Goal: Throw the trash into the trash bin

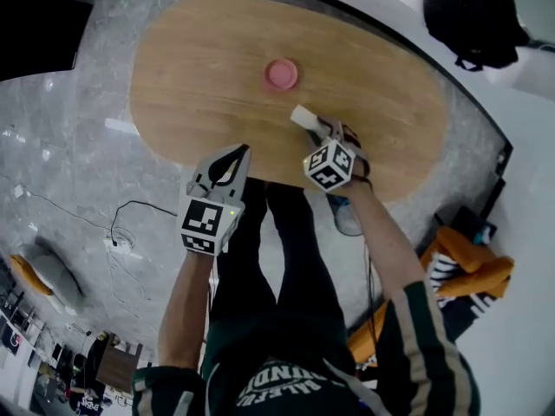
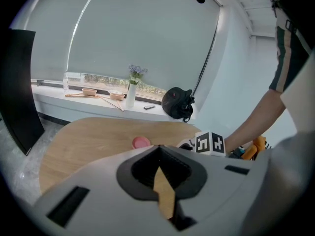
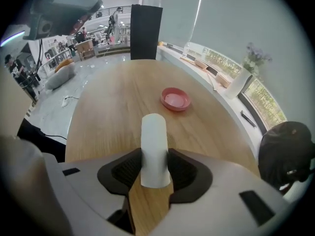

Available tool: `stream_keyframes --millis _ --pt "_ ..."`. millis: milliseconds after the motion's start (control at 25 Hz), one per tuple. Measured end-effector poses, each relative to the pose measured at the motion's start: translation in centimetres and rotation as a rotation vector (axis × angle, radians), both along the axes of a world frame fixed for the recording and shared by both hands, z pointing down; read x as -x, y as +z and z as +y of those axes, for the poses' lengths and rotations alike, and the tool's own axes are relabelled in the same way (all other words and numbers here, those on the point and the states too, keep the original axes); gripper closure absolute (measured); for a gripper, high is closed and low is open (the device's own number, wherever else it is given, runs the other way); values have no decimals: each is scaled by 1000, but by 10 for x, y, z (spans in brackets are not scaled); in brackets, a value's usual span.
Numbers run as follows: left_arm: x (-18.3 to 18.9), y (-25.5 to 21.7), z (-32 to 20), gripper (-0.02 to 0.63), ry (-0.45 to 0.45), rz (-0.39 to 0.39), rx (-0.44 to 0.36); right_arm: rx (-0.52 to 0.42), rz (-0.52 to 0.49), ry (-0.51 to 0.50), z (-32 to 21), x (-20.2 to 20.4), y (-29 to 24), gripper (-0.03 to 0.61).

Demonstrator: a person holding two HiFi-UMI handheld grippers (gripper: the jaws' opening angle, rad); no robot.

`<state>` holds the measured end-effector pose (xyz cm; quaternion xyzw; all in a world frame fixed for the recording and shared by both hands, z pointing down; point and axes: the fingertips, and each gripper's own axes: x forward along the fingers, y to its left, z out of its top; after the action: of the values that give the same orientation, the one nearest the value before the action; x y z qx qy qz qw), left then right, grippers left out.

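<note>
A white paper cup [image 1: 303, 116] [image 3: 154, 141] lies on its side on the oval wooden table [image 1: 199, 76] [image 3: 113, 107], near the table's front edge. My right gripper [image 1: 323, 126] [image 3: 155, 154] points steeply down at it, and both pads touch the cup's sides. A pink dish [image 1: 281, 74] [image 2: 141, 142] [image 3: 175, 99] sits just beyond, near the table's middle. My left gripper [image 1: 236, 152] [image 2: 157, 147] hovers at the front edge to the left, shut, with nothing in it. No trash bin is in view.
A black backpack [image 1: 473, 11] [image 2: 178, 102] rests on the white ledge behind the table. A black panel [image 1: 39, 29] [image 3: 145, 31] stands at the far left. A cable and power strip [image 1: 117, 243] lie on the floor. Orange cloth [image 1: 468, 267] sits at my right.
</note>
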<state>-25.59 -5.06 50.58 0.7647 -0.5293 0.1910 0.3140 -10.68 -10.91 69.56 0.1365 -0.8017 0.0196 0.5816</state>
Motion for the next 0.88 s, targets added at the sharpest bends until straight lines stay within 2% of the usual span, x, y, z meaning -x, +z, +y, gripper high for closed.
stream_keyframes --millis 280,440,640,880 --pt "1 0 0 612 69 11 -20 5 -61 124 7 4 -19 437" --pt "-7 1 2 612 140 24 -29 -4 -88 218 22 -2 -35 443" --pt "-29 1 7 612 244 43 -28 -14 -137 341 46 -18 -53 446" --pt "-70 5 7 612 358 45 -52 -26 -216 541 68 -52 -73 446"
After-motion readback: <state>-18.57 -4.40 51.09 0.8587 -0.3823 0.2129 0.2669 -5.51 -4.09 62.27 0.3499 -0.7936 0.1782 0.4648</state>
